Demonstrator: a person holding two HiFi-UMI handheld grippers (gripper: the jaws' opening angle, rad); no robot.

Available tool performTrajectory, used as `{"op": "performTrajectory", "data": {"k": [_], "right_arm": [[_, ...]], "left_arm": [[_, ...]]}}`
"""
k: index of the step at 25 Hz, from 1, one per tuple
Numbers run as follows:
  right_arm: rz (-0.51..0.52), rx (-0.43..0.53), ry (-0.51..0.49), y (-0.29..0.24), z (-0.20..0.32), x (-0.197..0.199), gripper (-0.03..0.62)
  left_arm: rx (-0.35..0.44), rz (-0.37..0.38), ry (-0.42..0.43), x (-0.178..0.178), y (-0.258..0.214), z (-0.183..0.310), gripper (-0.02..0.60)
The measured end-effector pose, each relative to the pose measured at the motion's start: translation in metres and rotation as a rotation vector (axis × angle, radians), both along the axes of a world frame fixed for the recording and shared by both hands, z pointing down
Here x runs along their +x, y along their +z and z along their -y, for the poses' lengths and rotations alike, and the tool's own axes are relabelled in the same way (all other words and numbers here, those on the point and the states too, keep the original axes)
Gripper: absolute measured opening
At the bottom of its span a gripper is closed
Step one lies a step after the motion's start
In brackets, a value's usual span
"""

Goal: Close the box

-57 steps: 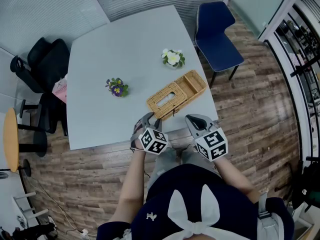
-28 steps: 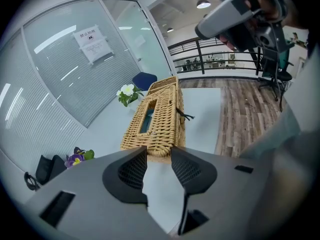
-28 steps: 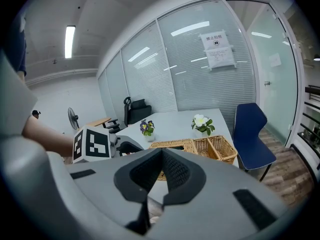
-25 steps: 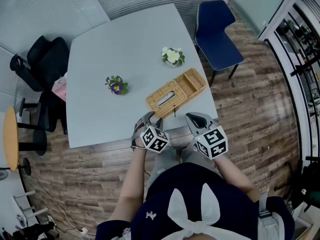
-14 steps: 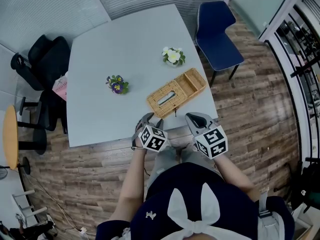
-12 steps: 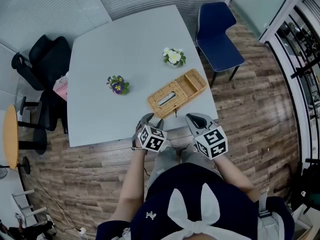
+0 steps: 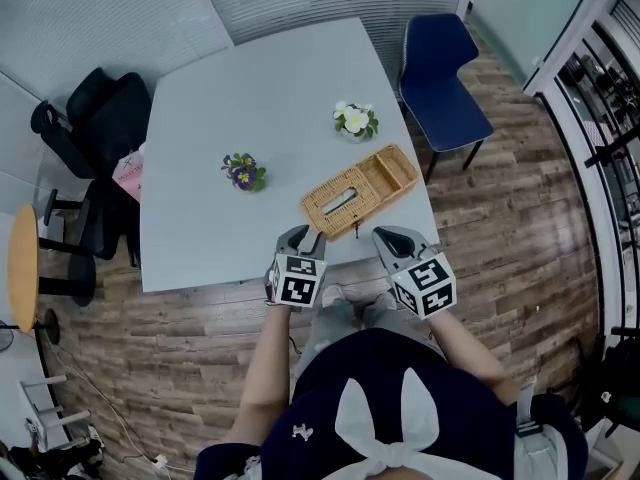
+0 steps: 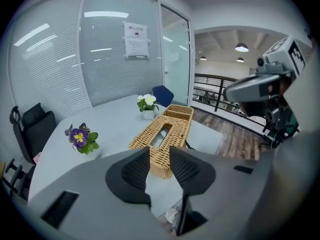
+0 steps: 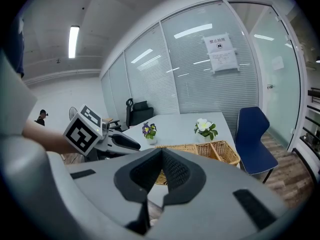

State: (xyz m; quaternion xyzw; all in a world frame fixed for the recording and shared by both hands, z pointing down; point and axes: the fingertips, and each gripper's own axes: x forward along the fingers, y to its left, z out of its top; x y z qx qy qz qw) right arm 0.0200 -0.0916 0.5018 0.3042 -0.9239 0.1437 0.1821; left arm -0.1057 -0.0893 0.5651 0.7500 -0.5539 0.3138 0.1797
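- Change: over the last second the left claw (image 8: 159,150) has swung level. Its view now looks straight along the bench (image 7: 250,98) where it was tilted before, and its marker cube faces another way in the head view.
- The wicker box (image 7: 360,193) keeps the same place and shape near the bench's near right corner, at 1 o'clock from the left claw.
- Left claw: jaws a narrow gap apart, with nothing between them.
- Right claw (image 9: 161,152): jaws pressed together, empty, short of the bench edge, with the box at 11 o'clock.
- Meaning: neither claw touches the box. Its slotted top lies flat and the end compartment shows open. I cannot tell whether it is latched, so this fits claws coming in or drawn back.
- Count: one box, two claws, two flower pots (purple (image 7: 244,172) at 10 o'clock of the box, white (image 7: 354,119) at 12), one blue chair (image 7: 440,68).
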Motion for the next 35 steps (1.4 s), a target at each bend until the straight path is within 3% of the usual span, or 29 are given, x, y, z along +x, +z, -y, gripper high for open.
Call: {"op": "performTrajectory", "data": {"k": [6, 12, 17, 35], "right_arm": [[0.007, 0.007, -0.014, -0.004, 0.002, -0.007, 0.005], [0.016, 0.005, -0.031, -0.008, -0.001, -0.014, 0.005], [0.014, 0.008, -0.042, -0.012, -0.002, -0.019, 0.005], [0.023, 0.031, -0.071, -0.026, -0.004, -0.031, 0.003]], "left_arm": [[0.107, -0.074, -0.085, -0.004, -0.03, 0.002, 0.057], [0.133, -0.148, -0.074, 0.002, -0.05, -0.004, 0.029], [0.188, -0.214, -0.113, 0.002, -0.068, -0.006, 0.023], [0.196, -0.286, -0.162, 0.006, -0.083, -0.012, 0.023]]}}
